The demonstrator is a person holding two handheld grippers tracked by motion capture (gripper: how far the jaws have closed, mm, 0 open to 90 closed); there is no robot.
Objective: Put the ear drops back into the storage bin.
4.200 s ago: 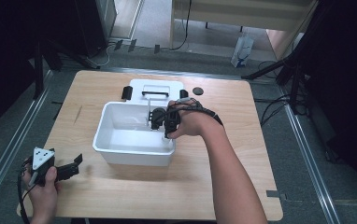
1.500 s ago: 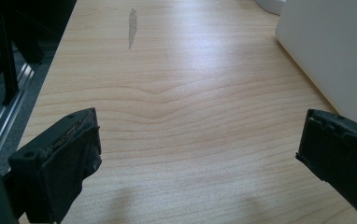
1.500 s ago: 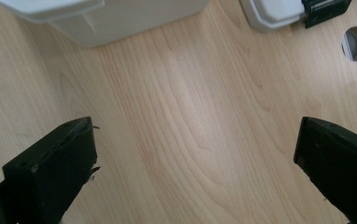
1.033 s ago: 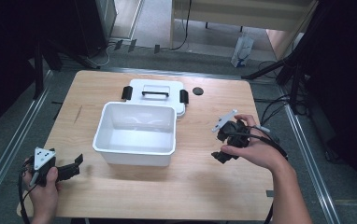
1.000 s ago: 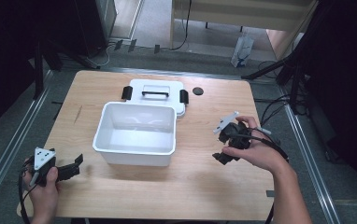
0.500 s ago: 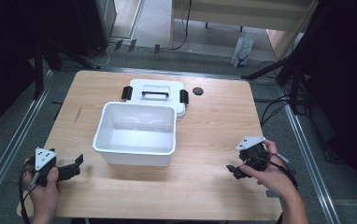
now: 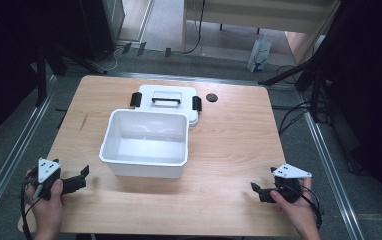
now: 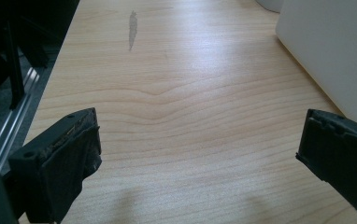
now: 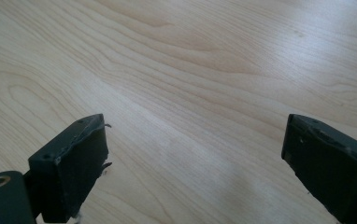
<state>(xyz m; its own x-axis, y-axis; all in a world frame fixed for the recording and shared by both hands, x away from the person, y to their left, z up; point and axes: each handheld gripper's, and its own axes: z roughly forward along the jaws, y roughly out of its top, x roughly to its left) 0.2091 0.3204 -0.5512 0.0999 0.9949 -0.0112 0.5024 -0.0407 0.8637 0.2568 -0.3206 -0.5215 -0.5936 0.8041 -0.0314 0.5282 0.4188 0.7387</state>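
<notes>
A white open-topped bin (image 7: pixel 144 144) stands at the middle of the wooden table (image 7: pixel 229 140), nothing visible inside it. Its white lid (image 7: pixel 166 100), with a black handle and black side clips, lies flat just behind it. My left gripper (image 7: pixel 79 176) rests at the front left corner, held in a hand, jaws wide open with bare wood between them (image 8: pixel 200 158). The bin's white wall (image 8: pixel 331 51) shows at the right of the left gripper view. My right gripper (image 7: pixel 257 191) rests at the front right, also open and holding nothing (image 9: pixel 193 163).
A small black round object (image 7: pixel 211 97) lies on the table right of the lid. A dark streak (image 8: pixel 132 28) marks the wood ahead of the left gripper. Metal rails run along both sides of the table, with cables and stands on the floor beyond.
The right hand has drawn its gripper out of the bin and back to the front right corner of the table. The left gripper has stayed put.
</notes>
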